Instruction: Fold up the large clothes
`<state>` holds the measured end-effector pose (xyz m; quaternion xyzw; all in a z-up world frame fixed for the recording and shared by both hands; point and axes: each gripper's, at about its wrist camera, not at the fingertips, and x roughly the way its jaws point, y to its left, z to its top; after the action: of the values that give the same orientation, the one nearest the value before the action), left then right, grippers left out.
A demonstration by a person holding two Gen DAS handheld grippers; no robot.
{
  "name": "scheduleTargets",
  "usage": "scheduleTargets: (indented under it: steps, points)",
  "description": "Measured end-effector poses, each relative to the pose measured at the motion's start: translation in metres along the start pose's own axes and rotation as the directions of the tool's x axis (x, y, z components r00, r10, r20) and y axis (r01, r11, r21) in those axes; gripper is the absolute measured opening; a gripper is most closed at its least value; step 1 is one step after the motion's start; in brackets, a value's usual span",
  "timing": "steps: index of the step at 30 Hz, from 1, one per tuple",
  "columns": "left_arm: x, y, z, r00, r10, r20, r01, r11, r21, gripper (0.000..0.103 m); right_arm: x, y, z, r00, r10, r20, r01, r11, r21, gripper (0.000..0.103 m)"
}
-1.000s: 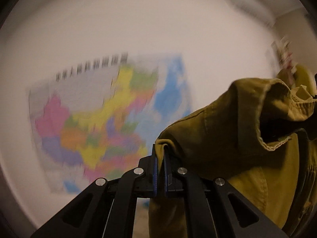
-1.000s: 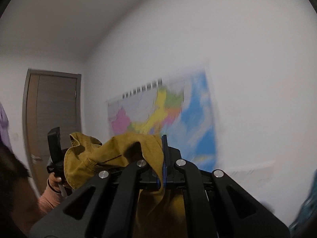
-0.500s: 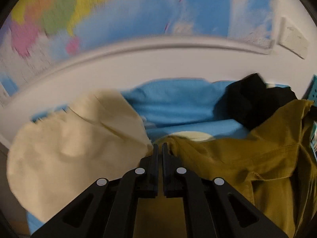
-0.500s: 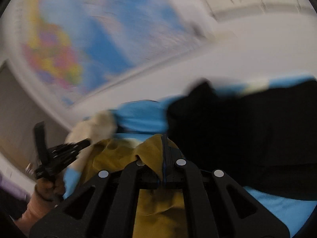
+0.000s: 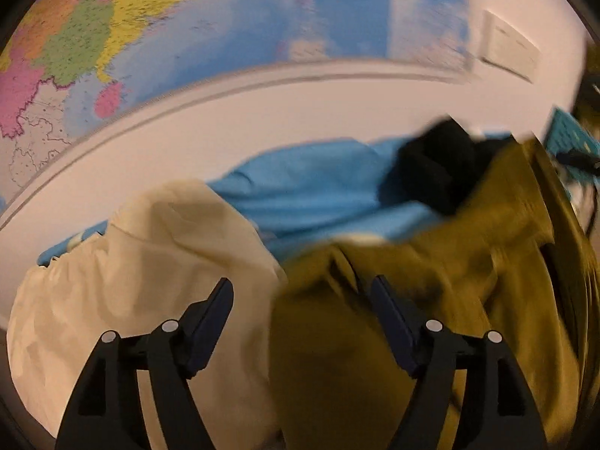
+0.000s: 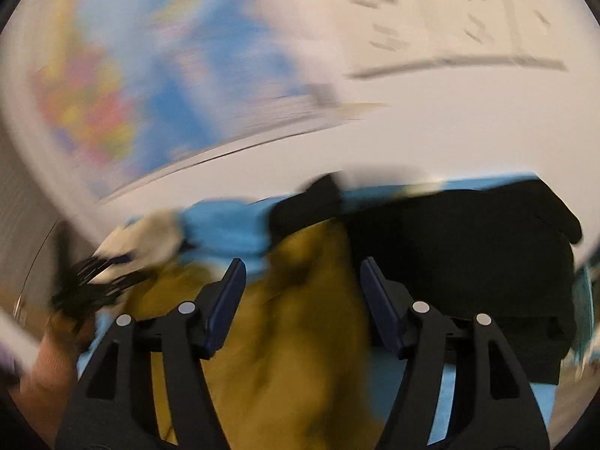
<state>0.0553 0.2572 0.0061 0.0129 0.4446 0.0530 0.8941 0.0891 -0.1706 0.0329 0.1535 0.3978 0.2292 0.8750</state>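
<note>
While both sets of fingers stand spread apart, the mustard-yellow garment [image 5: 431, 300] lies loose on the blue sheet [image 5: 318, 195] of what looks like a bed. The left gripper [image 5: 302, 300] has just been opening, and the edge of the yellow cloth sits between its fingers, but the pads do not press on it. The right gripper [image 6: 302, 277] has just been opening too, and a bunched fold of the same yellow garment [image 6: 300, 318] lies between its fingers without being pinched. In the left wrist view, a cream garment [image 5: 142, 281] is piled just beside the yellow one, toward the left side of the bed. A black garment [image 5: 435, 165] lies past the yellow one, near the far edge by the wall. In the right wrist view the black garment [image 6: 468, 255] fills the right side of the bed, touching the yellow cloth. The blue sheet [image 6: 225, 232] shows behind the yellow cloth, with the cream garment [image 6: 142, 240] further left. At the left edge of that view the left gripper [image 6: 90, 281] shows as a dark blur, held by a hand [image 6: 52, 356]. A colourful map [image 5: 150, 37] hangs on the white wall [image 5: 300, 120] behind the bed. The right wrist view is very blurry, so small things there are hard to tell.
</note>
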Motion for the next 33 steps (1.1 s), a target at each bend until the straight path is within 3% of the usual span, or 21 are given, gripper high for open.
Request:
scheduleTargets:
  steps: [2, 4, 7, 9, 10, 11, 12, 13, 15, 16, 19, 22, 23, 25, 26, 27, 28, 29, 33]
  points:
    - [-0.006, -0.002, -0.015, 1.000, -0.025, -0.010, 0.025, 0.999, 0.030, 0.081, 0.009, 0.029, -0.016, 0.996, 0.042, -0.084, -0.049, 0.996, -0.078, 0.065]
    - [-0.011, -0.003, -0.026, 0.998, -0.055, -0.025, 0.056, 0.998, 0.033, 0.081, 0.029, 0.040, -0.029, 0.985, 0.016, -0.169, -0.034, 0.994, -0.105, 0.068]
    - [-0.012, -0.005, -0.047, 0.996, -0.068, -0.052, 0.071, 0.996, 0.052, 0.083, 0.071, 0.019, -0.035, 0.968, 0.004, -0.251, -0.002, 1.000, 0.006, 0.071]
    - [-0.005, -0.005, -0.060, 0.993, -0.080, -0.085, 0.084, 0.995, 0.049, 0.085, 0.090, 0.005, -0.033, 0.964, 0.083, -0.255, -0.056, 0.992, 0.109, 0.048]
    - [-0.007, -0.006, -0.063, 0.990, -0.103, -0.099, 0.108, 0.993, 0.043, 0.085, 0.096, 0.000, -0.029, 0.964, 0.125, -0.237, -0.094, 0.986, 0.140, 0.041]
    - [-0.006, -0.006, -0.070, 0.980, -0.151, -0.129, 0.155, 0.988, 0.026, 0.084, 0.096, -0.002, -0.023, 0.965, 0.160, -0.208, -0.131, 0.980, 0.147, 0.020]
    - [-0.004, -0.006, -0.075, 0.971, -0.185, -0.150, 0.189, 0.982, 0.015, 0.079, 0.094, -0.003, -0.014, 0.965, 0.207, -0.160, -0.183, 0.971, 0.155, 0.011]
    - [-0.003, -0.007, -0.078, 0.963, -0.216, -0.161, 0.221, 0.975, 0.012, 0.070, 0.091, -0.002, -0.006, 0.968, 0.216, -0.128, -0.195, 0.968, 0.161, 0.011]
    - [-0.001, -0.006, -0.077, 0.958, -0.237, -0.164, 0.240, 0.971, -0.003, 0.018, 0.085, -0.005, 0.019, 0.972, 0.232, -0.048, -0.220, 0.959, 0.177, 0.002]
    - [0.000, -0.003, -0.072, 0.961, -0.229, -0.154, 0.229, 0.973, -0.016, 0.004, 0.084, -0.006, 0.029, 0.972, 0.234, -0.022, -0.226, 0.956, 0.187, 0.002]
    - [-0.014, 0.014, -0.045, 0.980, -0.194, -0.048, 0.190, 0.979, -0.069, 0.003, 0.086, -0.017, 0.060, 0.977, 0.207, 0.049, -0.213, 0.952, 0.220, 0.002]
    - [-0.022, 0.039, -0.016, 0.990, -0.140, 0.025, 0.142, 0.978, -0.154, 0.003, 0.104, -0.039, 0.076, 0.990, 0.137, 0.032, -0.140, 0.946, 0.291, 0.002]
    - [-0.020, 0.043, -0.012, 0.994, -0.109, 0.028, 0.113, 0.981, -0.157, 0.003, 0.113, -0.045, 0.077, 0.994, 0.105, 0.022, -0.106, 0.944, 0.311, 0.006]
    - [-0.010, 0.052, -0.009, 0.998, -0.058, -0.015, 0.054, 0.982, -0.182, 0.005, 0.127, -0.050, 0.074, 0.999, 0.037, -0.016, -0.030, 0.942, 0.336, 0.030]
    - [-0.008, 0.055, -0.011, 0.997, -0.073, -0.026, 0.067, 0.978, -0.198, 0.015, 0.127, -0.051, 0.071, 0.999, 0.037, -0.010, -0.031, 0.938, 0.344, 0.041]
    - [-0.008, 0.057, -0.016, 0.993, -0.114, -0.032, 0.105, 0.971, -0.216, 0.030, 0.121, -0.047, 0.067, 0.999, 0.051, 0.007, -0.050, 0.946, 0.321, 0.045]
    - [-0.013, 0.054, -0.023, 0.989, -0.142, -0.028, 0.133, 0.969, -0.209, 0.038, 0.114, -0.043, 0.064, 0.999, 0.049, 0.011, -0.050, 0.954, 0.295, 0.052]
    - [-0.018, 0.050, -0.029, 0.987, -0.159, -0.019, 0.153, 0.970, -0.190, 0.053, 0.104, -0.036, 0.060, 0.999, 0.033, 0.020, -0.037, 0.965, 0.259, 0.065]
    - [-0.041, 0.029, -0.067, 0.978, -0.209, -0.010, 0.207, 0.974, -0.092, 0.078, 0.042, -0.007, 0.028, 0.999, 0.032, 0.031, -0.035, 0.995, 0.094, 0.080]
